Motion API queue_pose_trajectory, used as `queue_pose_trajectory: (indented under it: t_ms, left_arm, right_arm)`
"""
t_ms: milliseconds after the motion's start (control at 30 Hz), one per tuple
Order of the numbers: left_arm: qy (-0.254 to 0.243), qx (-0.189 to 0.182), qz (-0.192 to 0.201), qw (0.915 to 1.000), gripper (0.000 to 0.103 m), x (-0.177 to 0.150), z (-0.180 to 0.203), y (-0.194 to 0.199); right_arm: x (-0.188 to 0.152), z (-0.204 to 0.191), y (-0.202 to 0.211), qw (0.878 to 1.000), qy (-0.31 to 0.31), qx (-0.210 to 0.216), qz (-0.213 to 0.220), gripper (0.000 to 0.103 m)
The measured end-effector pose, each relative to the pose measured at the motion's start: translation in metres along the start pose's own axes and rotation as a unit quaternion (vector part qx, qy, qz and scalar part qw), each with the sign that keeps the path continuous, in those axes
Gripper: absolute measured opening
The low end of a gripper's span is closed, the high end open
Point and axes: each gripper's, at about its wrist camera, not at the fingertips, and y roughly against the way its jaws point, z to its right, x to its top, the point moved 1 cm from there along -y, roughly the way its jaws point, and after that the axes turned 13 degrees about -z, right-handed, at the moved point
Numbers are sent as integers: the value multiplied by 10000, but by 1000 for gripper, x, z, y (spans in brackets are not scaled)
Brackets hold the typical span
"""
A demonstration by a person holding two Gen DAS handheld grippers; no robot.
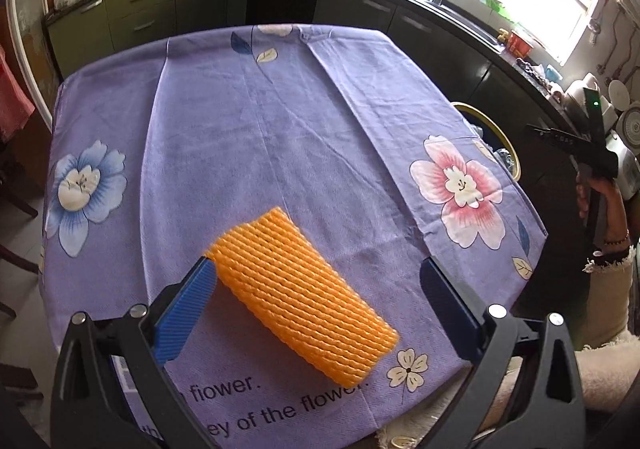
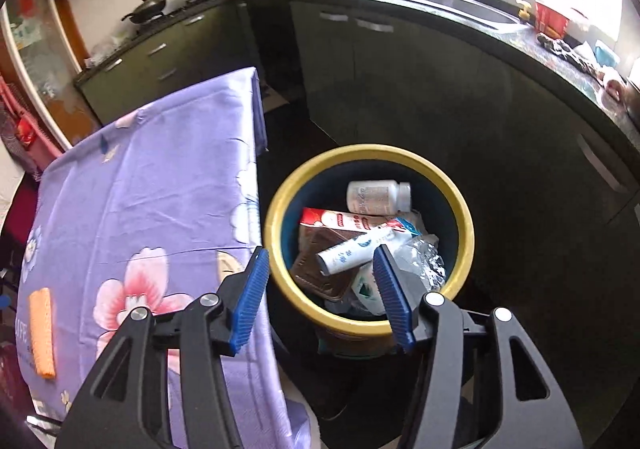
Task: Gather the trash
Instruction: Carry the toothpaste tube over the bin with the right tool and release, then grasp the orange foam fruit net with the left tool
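Presently, the left claw [image 1: 316, 281] stood spread wide above the counter [image 1: 280, 121], draped in a purple flowered cloth. The orange foam net sleeve [image 1: 302, 295] lay flat on the cloth between the blue pads, the left pad [image 1: 188, 309] at its near corner; actual contact could not be told. The right claw [image 2: 320, 289] hung with its jaws apart and nothing between them, over the yellow-rimmed bin [image 2: 460, 209] beside the counter. Inside lay a white bottle [image 2: 378, 196], a tube [image 2: 352, 251] and crumpled wrappers [image 2: 424, 261].
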Motion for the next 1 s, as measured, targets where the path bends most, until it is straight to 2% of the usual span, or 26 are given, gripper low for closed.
queue_pose_trajectory:
  t_ms: [100,167,233,400,667,733,800,933,1000]
  left_arm:
    - [615,25,-334,9975,97,0,-5,-17]
    - [863,5,-543,9948,97,-3,-6,-26]
    - [1000,158,-710,9923,97,-8,-4,-33]
    - [1088,471,-872,9891,97,-17,3,-43]
    - [970,479,-956,9895,96,-14,14,-50]
    - [935,500,-964,9897,92,-13,14,-50]
    - [947,483,-1041,9889,74,-11,14,-54]
    - [877,533,-1044,9892,67,-11,16,-56]
    - [868,493,-1031,9896,60,-11,15,-55]
  right_arm:
    - [-2,-18,5,9996,248,118,64,57]
    - [-1,-30,8,9988,440,211,63,57]
    - [-2,-41,6,9977,609,284,43,57]
    - [-4,-60,-1,9941,969,491,34,57]
    - [-6,-63,-16,9915,1106,684,-86,59]
    - [-6,-60,-19,9918,1072,688,-103,59]
    - [-5,-57,-20,9922,1033,695,-113,59]
    - [-6,-55,-19,9923,1008,707,-106,59]
    - [-6,-56,-19,9922,1015,714,-108,59]
